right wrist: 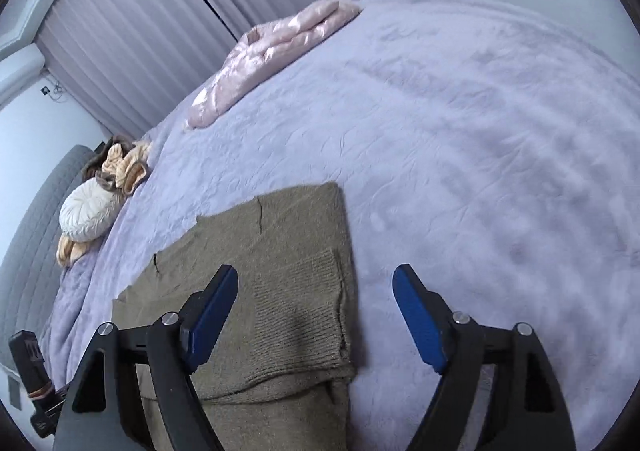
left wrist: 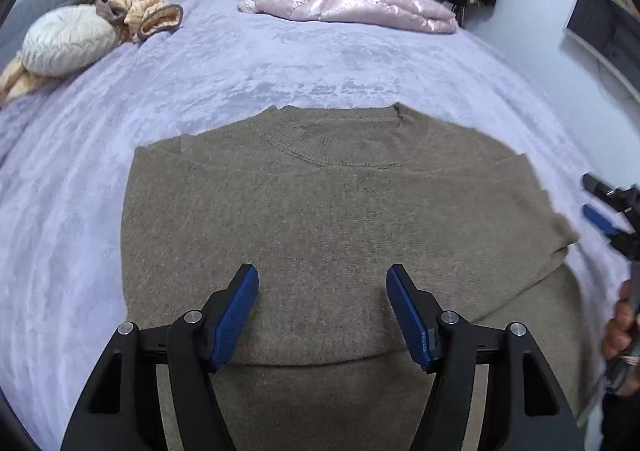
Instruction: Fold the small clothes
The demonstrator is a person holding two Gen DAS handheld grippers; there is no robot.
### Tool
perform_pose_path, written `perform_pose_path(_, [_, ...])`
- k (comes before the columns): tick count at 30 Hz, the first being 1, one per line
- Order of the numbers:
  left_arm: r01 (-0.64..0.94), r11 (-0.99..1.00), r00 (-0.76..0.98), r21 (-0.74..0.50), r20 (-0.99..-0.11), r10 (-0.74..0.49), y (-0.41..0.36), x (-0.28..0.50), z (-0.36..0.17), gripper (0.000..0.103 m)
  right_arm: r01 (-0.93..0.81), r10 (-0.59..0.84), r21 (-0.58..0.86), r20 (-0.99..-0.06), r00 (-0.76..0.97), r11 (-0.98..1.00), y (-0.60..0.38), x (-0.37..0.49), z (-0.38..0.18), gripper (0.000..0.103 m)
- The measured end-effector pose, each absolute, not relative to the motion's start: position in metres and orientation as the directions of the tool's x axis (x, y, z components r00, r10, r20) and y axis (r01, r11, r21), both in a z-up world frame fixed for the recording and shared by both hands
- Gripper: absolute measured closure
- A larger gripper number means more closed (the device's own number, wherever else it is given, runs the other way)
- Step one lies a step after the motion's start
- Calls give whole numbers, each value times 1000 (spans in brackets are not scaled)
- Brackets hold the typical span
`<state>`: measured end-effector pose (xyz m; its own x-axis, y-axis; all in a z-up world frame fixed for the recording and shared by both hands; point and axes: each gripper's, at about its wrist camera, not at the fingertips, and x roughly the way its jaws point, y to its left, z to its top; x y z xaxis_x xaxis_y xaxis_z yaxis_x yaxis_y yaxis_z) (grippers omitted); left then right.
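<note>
While the sweater (left wrist: 320,219) lies flat on the bed (left wrist: 280,63), collar at the far side and both sleeves already folded in, the left gripper (left wrist: 322,311) hangs tilted down over its near half with jaws spread and nothing between them. Straight ahead of the jaws, knit fills the view; a folded edge crosses just under the fingertips. The garment's long axis runs away from the jaws toward the collar. At the far right edge the right gripper (left wrist: 604,207) and the hand (left wrist: 620,327) holding it sit just off the sweater's side.

From the right wrist, the right gripper (right wrist: 316,315) also points downward, its jaws spread wide and empty. The sweater's folded sleeve (right wrist: 296,311) lies under the left finger and between the jaws, while the right finger hovers over bare blanket. Judging from this, a hem-to-collar fold is likely next, and the left hand is better centred for it.
</note>
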<state>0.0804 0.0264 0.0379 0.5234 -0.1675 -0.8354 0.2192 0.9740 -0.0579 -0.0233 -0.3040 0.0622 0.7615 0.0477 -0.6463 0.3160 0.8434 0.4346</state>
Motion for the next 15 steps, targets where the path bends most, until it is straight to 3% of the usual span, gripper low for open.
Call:
perform_pose_path(2, [174,984,515,46,-855,-51,18,89,22,35,278,59,402,-651,757,872,-290,-22,71,20])
perform_pose_path(3, [157,987,503,26,-863,-57,22,92,15,34,246,77,385,-657,750,889,-280,-19,73,20])
perform_pose_path(5, [97,995,513,-21,-855,-68,37,92,11,20,188,111,357,-670,734,915,-262,-16,75,20])
perform_pose_path(11, [50,996,530,-75,-843,-90,82,83,11,20,82,131,211,-820,558,974,-199,14,26,20])
perform_pose_path(13, [33,990,516,-135,-846,-132,100,79,12,20,80,49,112,-833,552,990,-183,15,20,20])
perform_pose_path(15, [16,986,530,-166,-835,-149,112,66,23,20,53,55,104,-820,570,993,-171,8,29,20])
